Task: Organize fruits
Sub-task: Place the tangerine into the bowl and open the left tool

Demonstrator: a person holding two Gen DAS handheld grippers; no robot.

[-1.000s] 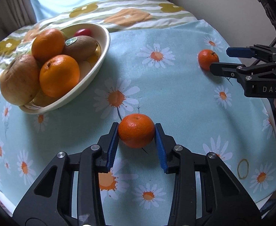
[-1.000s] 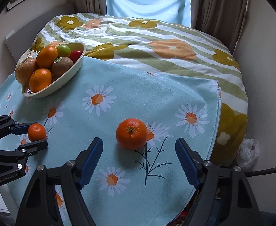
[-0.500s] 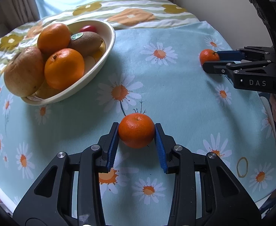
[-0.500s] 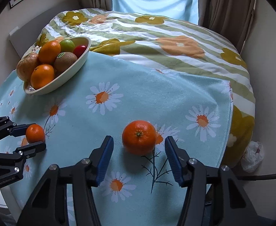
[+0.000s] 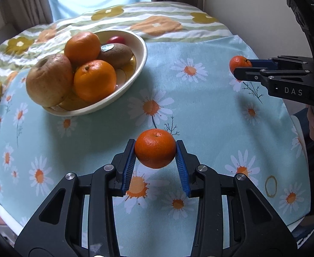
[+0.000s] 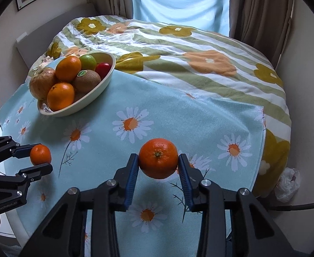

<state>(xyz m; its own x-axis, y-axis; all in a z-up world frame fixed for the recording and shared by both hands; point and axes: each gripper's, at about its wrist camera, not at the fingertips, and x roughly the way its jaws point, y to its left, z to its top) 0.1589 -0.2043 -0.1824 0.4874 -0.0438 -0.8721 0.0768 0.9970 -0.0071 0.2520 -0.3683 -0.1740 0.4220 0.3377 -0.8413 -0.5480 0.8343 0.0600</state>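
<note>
Item: two mandarins, one per gripper. My left gripper (image 5: 155, 153) is clamping a mandarin (image 5: 155, 151) just above the daisy cloth (image 5: 199, 111); my right gripper (image 6: 158, 162), having just closed, is pinching a second mandarin (image 6: 158, 161). Writing: "DAS" is showing on my right gripper in the left view. Only the right view is showing the green fruit (image 6: 88, 61) in the bowl (image 6: 86, 100) and the plastic bag (image 6: 286, 184).

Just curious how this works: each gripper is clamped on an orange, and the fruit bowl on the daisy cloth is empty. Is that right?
Not quite. The bowl is full of fruit, as the right wrist view shows. The left gripper and right gripper each clamp an orange.
</note>
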